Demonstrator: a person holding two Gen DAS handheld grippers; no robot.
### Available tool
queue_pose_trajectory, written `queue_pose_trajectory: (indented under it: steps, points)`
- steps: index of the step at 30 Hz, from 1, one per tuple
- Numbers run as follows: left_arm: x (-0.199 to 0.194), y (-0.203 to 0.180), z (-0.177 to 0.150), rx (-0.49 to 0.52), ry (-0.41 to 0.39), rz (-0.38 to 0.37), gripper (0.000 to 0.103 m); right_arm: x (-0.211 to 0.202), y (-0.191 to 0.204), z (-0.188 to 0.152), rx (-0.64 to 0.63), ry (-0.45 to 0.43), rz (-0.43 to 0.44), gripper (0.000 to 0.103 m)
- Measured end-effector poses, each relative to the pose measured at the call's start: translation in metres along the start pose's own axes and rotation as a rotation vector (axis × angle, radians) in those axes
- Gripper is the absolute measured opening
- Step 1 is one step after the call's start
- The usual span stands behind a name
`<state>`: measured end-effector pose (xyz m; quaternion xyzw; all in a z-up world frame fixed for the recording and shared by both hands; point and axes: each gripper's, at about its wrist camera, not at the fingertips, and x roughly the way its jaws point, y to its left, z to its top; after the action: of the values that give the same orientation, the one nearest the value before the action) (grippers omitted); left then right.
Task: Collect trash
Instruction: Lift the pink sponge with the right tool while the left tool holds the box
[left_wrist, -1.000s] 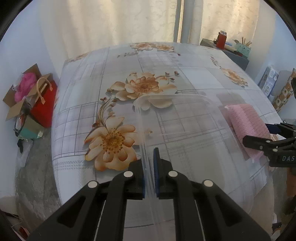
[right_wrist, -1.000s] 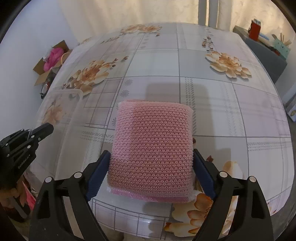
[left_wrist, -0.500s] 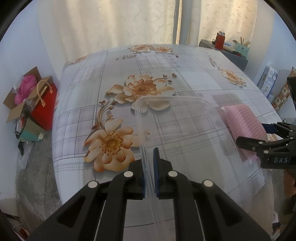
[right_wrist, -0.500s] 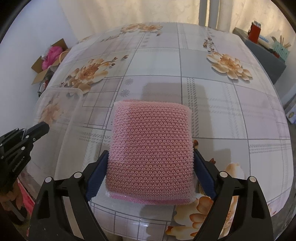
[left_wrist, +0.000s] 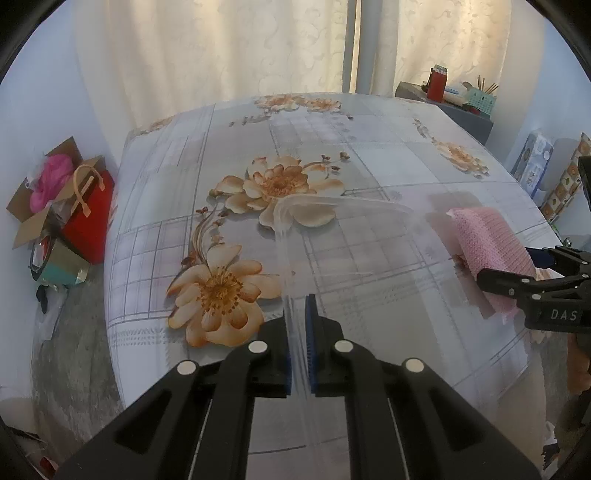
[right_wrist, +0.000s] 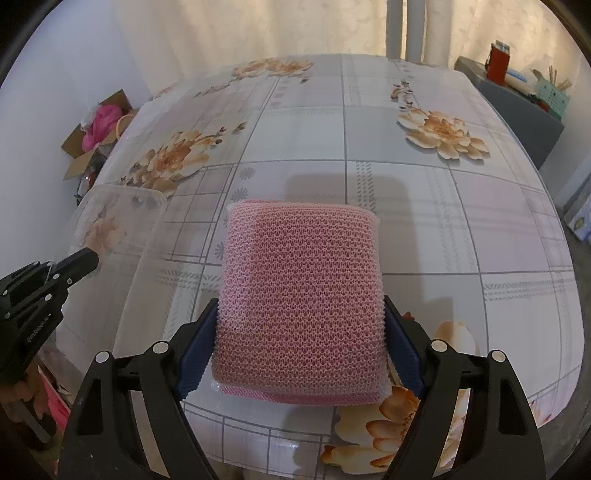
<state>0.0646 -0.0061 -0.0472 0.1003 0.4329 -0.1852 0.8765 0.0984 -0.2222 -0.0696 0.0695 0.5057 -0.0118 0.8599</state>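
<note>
My left gripper (left_wrist: 298, 314) is shut on the near rim of a clear plastic container (left_wrist: 369, 258), which it holds over the flowered table (left_wrist: 221, 155). The container also shows in the right wrist view (right_wrist: 122, 221), with my left gripper (right_wrist: 86, 256) at its edge. My right gripper (right_wrist: 301, 332) is shut on a pink mesh sponge (right_wrist: 301, 291) and holds it above the table. In the left wrist view the sponge (left_wrist: 487, 240) and my right gripper (left_wrist: 506, 273) sit just right of the container's far side.
Cardboard boxes with pink stuff and a red bag (left_wrist: 85, 214) stand on the floor left of the table. A grey side cabinet (right_wrist: 517, 99) with a red cup and small items is at the back right. Curtains hang behind the table.
Both grippers have risen a little and keep their holds. The sponge has moved slightly toward the container's open side.
</note>
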Motion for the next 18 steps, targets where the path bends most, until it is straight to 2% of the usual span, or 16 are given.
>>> queue_pose_trajectory:
  steps: [18]
  points:
    - [-0.016,-0.017,0.006,0.042,-0.042,-0.026,0.003,-0.008,-0.008,-0.004,0.037,-0.025,0.044,0.078]
